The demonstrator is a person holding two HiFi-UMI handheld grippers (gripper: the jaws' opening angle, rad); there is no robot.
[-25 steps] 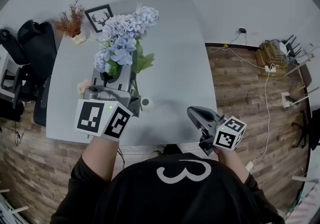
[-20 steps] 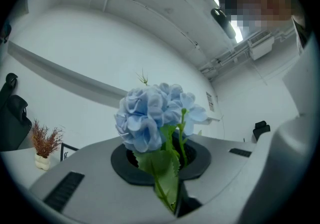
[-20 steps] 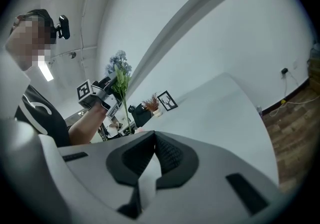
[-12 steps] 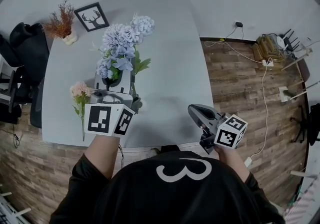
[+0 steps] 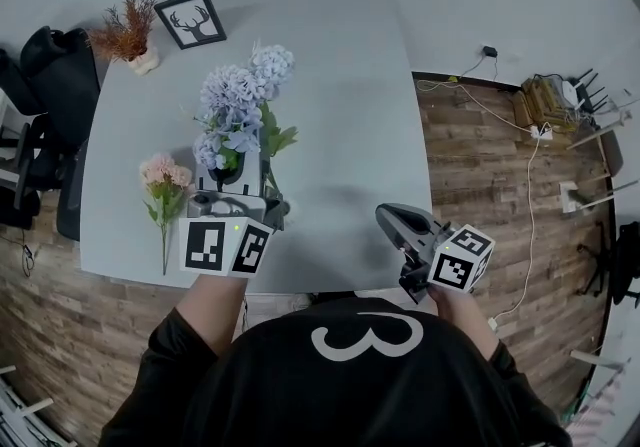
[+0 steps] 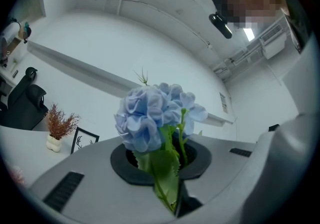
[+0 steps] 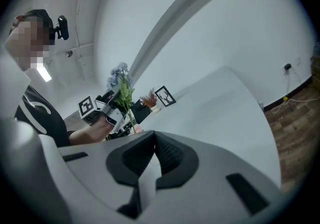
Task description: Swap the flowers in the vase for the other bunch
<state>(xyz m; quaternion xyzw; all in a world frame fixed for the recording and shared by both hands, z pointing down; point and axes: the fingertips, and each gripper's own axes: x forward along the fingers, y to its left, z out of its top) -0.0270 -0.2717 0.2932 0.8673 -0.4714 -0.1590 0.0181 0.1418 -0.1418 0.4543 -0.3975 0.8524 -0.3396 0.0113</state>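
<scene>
My left gripper [image 5: 238,175] is shut on the green stems of a blue hydrangea bunch [image 5: 238,100], which stands up from its jaws over the table's near left part. In the left gripper view the blue heads [image 6: 150,115] rise in front, and the stems are pinched where the jaws of the left gripper [image 6: 172,195] meet. A pink flower bunch [image 5: 163,180] lies flat on the grey table [image 5: 340,85], just left of that gripper. The left gripper and leaves hide the vase. My right gripper [image 5: 392,219] is shut and empty at the table's near right edge; its jaws [image 7: 152,153] touch.
A framed deer picture [image 5: 190,20] and a dried reddish plant in a white pot [image 5: 128,35] stand at the table's far left corner. A black chair [image 5: 55,65] stands left of the table. Cables and a basket [image 5: 545,105] lie on the wooden floor at right.
My left gripper has sunk towards the table with the blue bunch in it. The pink bunch, earlier half hidden by the gripper, now shows whole. The right gripper has hardly moved.
</scene>
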